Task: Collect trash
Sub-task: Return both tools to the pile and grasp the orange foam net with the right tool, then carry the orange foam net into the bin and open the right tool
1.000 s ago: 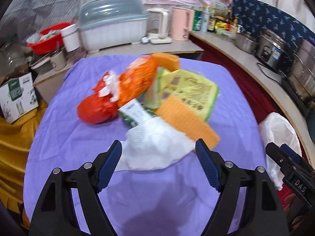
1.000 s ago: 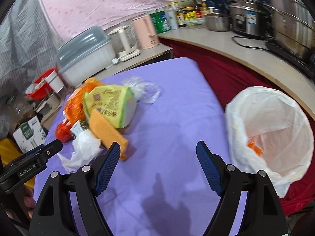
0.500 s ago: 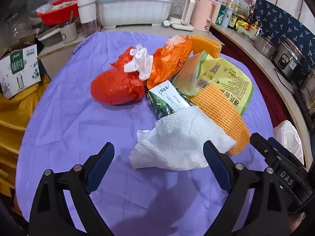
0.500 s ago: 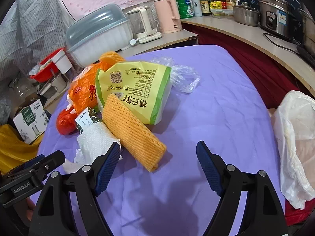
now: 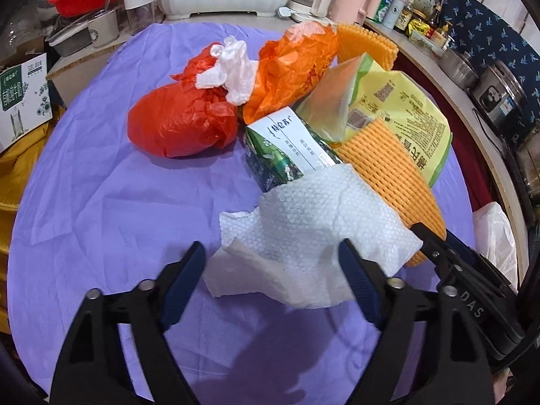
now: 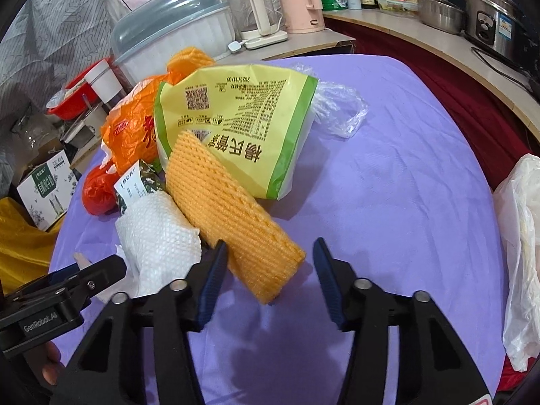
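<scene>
A heap of trash lay on a tabletop covered with a purple cloth (image 5: 101,175). The left gripper (image 5: 271,266) stood wide open, its two blue-padded fingers (image 5: 184,281) set either side of the near edge of a crumpled white embossed paper towel (image 5: 303,222), gripping nothing. The right gripper (image 6: 266,270) was also open, somewhat narrower, with the near end of an orange foam-net fruit sleeve (image 6: 229,216) between its fingers; I could not tell whether the pads touched it.

The towel lay beside the sleeve and over the end of a green-and-white printed packet (image 5: 287,148). The sleeve rested partly on a large yellow-green printed plastic bag (image 6: 243,118). Behind these sat an orange plastic bag (image 5: 293,64) and a knotted red plastic bag (image 5: 179,121) with a white tissue wad (image 5: 233,67) on top. A clear crumpled plastic bag (image 6: 337,108) lay by the yellow bag's far corner. A white plastic bin liner (image 6: 519,236) hung off the tabletop's right edge.
</scene>
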Demonstrator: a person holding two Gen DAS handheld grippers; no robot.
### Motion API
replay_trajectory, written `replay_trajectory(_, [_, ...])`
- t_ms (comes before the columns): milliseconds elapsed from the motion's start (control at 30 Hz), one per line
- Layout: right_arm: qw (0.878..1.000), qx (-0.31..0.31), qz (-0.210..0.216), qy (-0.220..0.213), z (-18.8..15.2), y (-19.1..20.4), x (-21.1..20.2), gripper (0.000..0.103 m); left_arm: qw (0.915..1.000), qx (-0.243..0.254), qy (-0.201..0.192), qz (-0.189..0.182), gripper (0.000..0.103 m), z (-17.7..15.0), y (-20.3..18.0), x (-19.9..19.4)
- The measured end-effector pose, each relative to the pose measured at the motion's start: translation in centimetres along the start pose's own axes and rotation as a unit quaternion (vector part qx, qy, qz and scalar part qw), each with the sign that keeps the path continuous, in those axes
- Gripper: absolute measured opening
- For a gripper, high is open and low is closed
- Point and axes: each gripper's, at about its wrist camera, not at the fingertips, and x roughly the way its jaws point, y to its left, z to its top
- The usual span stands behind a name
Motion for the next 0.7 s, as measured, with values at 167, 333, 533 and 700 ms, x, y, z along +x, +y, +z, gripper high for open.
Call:
replay_trajectory(167, [1.000, -0.008, 0.005, 0.003, -0.6, 0.3, -0.4, 0.021, 0.9997, 0.023, 0.004, 0.005, 0.030, -0.4, -0.8, -0.2])
replay_trajectory(333, [1.000, -0.015, 0.015, -0.005, -1.0, 0.9, -1.8, 0.012, 0.9994, 0.035, -0.005, -0.002, 0.009, -0.9, -1.5, -1.4])
replay_trajectory(533, [0.999, -0.028, 0.021, -0.037, -1.5, 1.5, -5.4, 0.010, 0.9984, 0.048, -0.030, -0.008, 0.005, -1.5, -2.8, -4.3])
replay_trajectory(700, [0.996, -0.023, 0.026, -0.076, -1.4, 1.2, -9.4, 0.010, 0.9963, 0.063, -0.056, -0.017, 0.005, -2.1, -4.2, -7.5])
